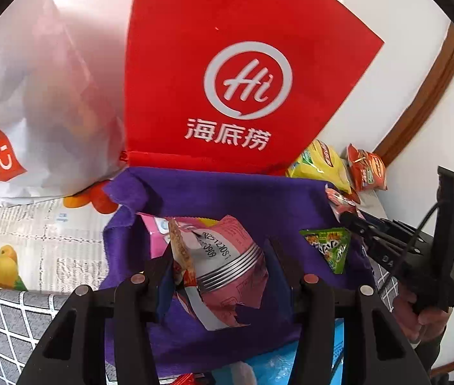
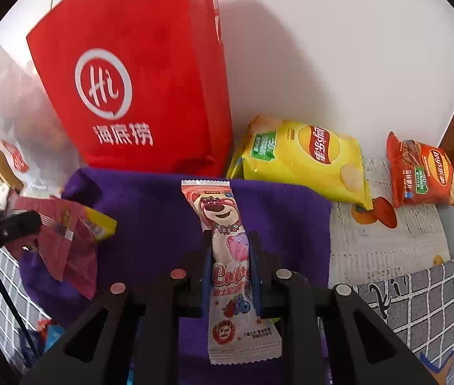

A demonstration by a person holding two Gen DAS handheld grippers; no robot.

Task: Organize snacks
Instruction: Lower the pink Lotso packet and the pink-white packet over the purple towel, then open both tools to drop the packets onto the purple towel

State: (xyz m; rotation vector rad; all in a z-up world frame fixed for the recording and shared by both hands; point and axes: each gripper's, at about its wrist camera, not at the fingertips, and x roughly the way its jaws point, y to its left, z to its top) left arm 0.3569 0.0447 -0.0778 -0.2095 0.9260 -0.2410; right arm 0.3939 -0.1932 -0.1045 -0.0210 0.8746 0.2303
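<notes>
Right gripper [image 2: 231, 256] clamped tight on one bear packet [image 2: 227, 256], held upright above the purple cloth [image 2: 150, 211]. Left gripper [image 1: 217, 276] wide apart, one pink packet [image 1: 223, 266] resting against its left finger only, one green packet [image 1: 329, 247] further along on the same cloth. Beyond the cloth: one red bag [image 2: 137, 73] stood upright, one yellow chip bag [image 2: 304, 160] leaned just beside it, one orange chip bag [image 2: 419, 173] lay apart to the right on newsprint sheet [image 2: 387, 243]. One white bag [image 1: 34, 102] at far left, beside the red one.
</notes>
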